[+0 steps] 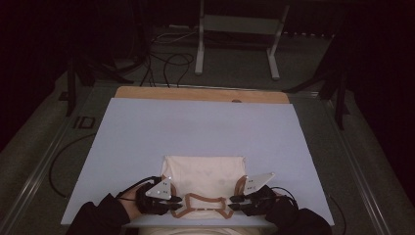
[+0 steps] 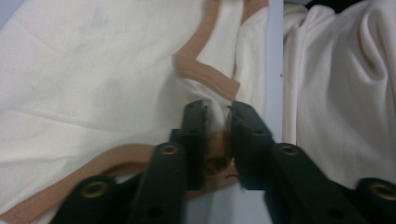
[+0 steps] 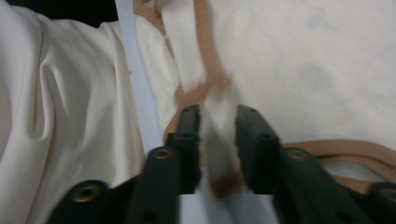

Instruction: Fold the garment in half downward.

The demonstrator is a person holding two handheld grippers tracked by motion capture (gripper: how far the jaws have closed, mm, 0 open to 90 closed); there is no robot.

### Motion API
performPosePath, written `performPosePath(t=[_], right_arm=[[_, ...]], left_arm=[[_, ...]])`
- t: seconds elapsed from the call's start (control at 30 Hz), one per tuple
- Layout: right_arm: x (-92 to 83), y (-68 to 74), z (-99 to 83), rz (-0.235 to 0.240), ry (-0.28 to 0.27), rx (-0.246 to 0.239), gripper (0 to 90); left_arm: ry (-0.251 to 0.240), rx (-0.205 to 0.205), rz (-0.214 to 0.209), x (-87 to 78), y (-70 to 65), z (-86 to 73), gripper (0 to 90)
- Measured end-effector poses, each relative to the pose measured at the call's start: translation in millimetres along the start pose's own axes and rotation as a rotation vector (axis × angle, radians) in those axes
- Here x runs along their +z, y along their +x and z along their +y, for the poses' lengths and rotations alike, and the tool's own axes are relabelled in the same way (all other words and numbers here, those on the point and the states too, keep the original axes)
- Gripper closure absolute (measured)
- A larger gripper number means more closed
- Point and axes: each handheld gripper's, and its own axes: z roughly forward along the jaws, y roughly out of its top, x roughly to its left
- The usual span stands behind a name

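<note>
A cream sleeveless garment (image 1: 205, 171) with tan trim (image 1: 203, 198) lies flat at the near edge of the pale table sheet (image 1: 195, 127). My left gripper (image 1: 177, 203) is at its near left shoulder strap and my right gripper (image 1: 234, 202) at the near right one. In the left gripper view the jaws (image 2: 217, 109) stand a little apart with a bunch of cream cloth and tan trim (image 2: 205, 70) between them. In the right gripper view the jaws (image 3: 218, 112) stand wider, and a blurred strap (image 3: 219, 140) hangs loose in the gap.
The person's white clothing (image 2: 336, 93) (image 3: 56, 93) lies just past the table's near edge. A wooden strip (image 1: 200, 94) borders the far side of the sheet. Beyond it stand a metal frame (image 1: 240, 29) and cables (image 1: 166, 63) on the floor.
</note>
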Motion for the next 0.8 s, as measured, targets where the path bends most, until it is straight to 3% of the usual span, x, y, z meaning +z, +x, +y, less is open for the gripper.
performPosePath(t=[0.03, 0.17, 0.23, 0.3, 0.33, 0.37, 0.47, 0.7, 0.8], right_arm=[[0.4, 1.1, 1.1, -0.005, -0.004, 0.019, 64.8], [2.5, -3.4, 4.0, -0.007, -0.026, 0.014, 62.0], [5.3, -4.8, 7.6, 0.009, -0.023, 0.014, 60.6], [7.1, -2.9, 9.4, 0.033, -0.014, 0.013, 65.0], [9.8, -3.6, 8.9, 0.025, -0.017, -0.038, 67.3], [9.4, -1.6, 9.9, 0.052, -0.001, -0.026, 74.7], [9.3, 2.9, 10.7, 0.040, 0.012, -0.061, 88.4], [9.3, 8.1, 10.3, 0.073, 0.021, -0.095, 88.9], [9.8, 13.0, 10.4, 0.115, 0.037, -0.109, 89.1]], left_arm=[[-0.004, 0.004, -0.005, 0.4, 1.2, 0.7, 71.0], [-0.002, -0.001, 0.008, 3.7, 4.0, 4.5, 64.2], [-0.008, -0.017, -0.015, 6.9, 7.1, 9.4, 62.0], [0.000, -0.001, -0.033, 9.8, 5.9, 12.0, 66.5], [0.008, 0.006, -0.045, 10.7, 5.4, 13.2, 67.7], [0.008, 0.012, -0.051, 11.6, 3.5, 13.9, 72.8], [0.016, 0.036, -0.066, 10.7, -1.5, 15.4, 85.6], [0.036, 0.058, -0.089, 10.6, -10.8, 12.8, 86.7], [0.041, 0.065, -0.099, 11.0, -13.1, 10.7, 86.6]])
